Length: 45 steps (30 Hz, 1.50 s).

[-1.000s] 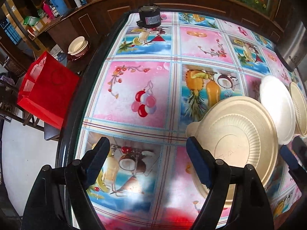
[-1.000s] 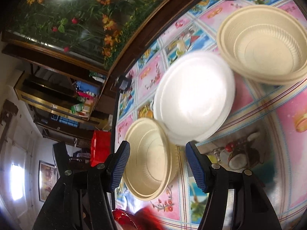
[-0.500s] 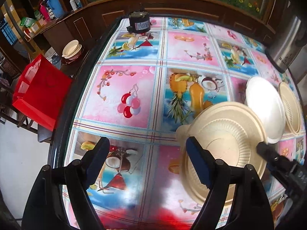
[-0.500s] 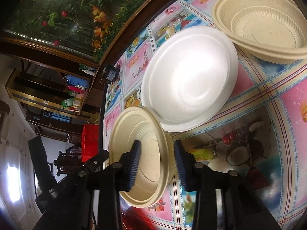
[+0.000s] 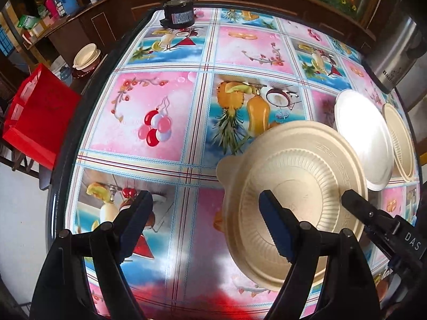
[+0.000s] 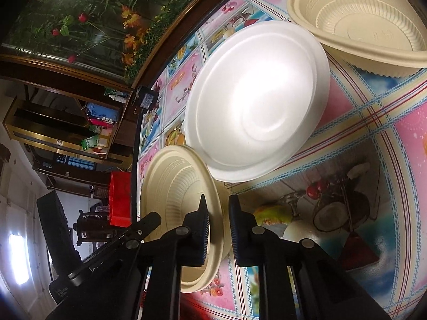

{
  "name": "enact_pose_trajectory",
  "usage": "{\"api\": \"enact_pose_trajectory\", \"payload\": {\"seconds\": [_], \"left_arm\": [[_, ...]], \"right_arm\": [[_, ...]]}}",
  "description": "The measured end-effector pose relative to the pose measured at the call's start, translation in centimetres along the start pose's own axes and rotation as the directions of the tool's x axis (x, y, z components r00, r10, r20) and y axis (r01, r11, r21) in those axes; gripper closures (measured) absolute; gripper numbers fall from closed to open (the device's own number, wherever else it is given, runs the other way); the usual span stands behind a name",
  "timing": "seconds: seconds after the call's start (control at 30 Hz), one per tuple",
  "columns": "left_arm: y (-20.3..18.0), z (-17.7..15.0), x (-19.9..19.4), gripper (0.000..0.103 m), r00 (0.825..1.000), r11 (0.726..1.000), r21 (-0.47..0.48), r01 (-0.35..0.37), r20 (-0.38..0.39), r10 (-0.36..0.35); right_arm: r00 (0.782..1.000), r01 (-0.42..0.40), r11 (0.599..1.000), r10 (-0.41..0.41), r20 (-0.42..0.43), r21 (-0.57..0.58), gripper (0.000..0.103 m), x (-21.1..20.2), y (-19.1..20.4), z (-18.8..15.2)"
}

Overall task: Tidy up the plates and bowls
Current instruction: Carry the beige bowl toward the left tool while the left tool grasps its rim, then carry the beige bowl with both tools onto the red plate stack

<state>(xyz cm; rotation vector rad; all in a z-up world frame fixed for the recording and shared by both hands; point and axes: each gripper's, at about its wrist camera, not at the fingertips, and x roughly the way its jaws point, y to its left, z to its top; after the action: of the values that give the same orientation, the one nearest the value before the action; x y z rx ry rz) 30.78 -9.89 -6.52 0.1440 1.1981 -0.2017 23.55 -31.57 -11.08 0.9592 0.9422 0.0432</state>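
A beige ribbed bowl (image 5: 291, 186) sits on the fruit-print tablecloth (image 5: 160, 112); it also shows in the right wrist view (image 6: 170, 184). My right gripper (image 6: 218, 229) is shut on its rim, one finger inside and one outside; its finger (image 5: 357, 208) shows at the bowl's right edge. A white plate (image 5: 360, 136) lies behind it, also seen in the right wrist view (image 6: 256, 122). A second beige bowl (image 6: 365, 26) stands beyond the plate, at the far right in the left wrist view (image 5: 400, 141). My left gripper (image 5: 205, 218) is open and empty, its right finger over the near bowl.
A black device (image 5: 177, 14) stands at the table's far edge. A steel pot (image 5: 395, 53) is at the far right. A red bag (image 5: 34, 114) and stacked bowls (image 5: 85, 58) sit off the table's left side, near wooden shelves (image 6: 66, 122).
My right gripper has closed from open onto the near beige bowl's rim. My left gripper stayed open while its view drew back and shifted slightly.
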Motion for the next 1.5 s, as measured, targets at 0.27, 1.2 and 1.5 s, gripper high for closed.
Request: {"api": "enact_pose_trajectory", "payload": {"seconds": [0.27, 1.2, 1.5], "left_arm": [[-0.2, -0.7, -0.3, 0.071, 0.998, 0.998, -0.002, 0.059, -0.021, -0.059], [-10.4, -15.8, -11.9, 0.090, 0.975, 0.961, 0.251, 0.114, 0.158, -0.157], [-3.4, -20.7, -16.7, 0.089, 0.942, 0.982, 0.134, 0.137, 0.289, -0.171]], "right_arm": [[1.000, -0.007, 1.000, 0.007, 0.003, 0.014, 0.091, -0.4, -0.6, -0.5], [0.988, 0.032, 0.999, -0.027, 0.151, -0.029, 0.091, -17.5, -5.9, -9.3], [0.988, 0.016, 0.981, 0.014, 0.155, -0.193, 0.090, -20.5, 0.3, -14.5]]}}
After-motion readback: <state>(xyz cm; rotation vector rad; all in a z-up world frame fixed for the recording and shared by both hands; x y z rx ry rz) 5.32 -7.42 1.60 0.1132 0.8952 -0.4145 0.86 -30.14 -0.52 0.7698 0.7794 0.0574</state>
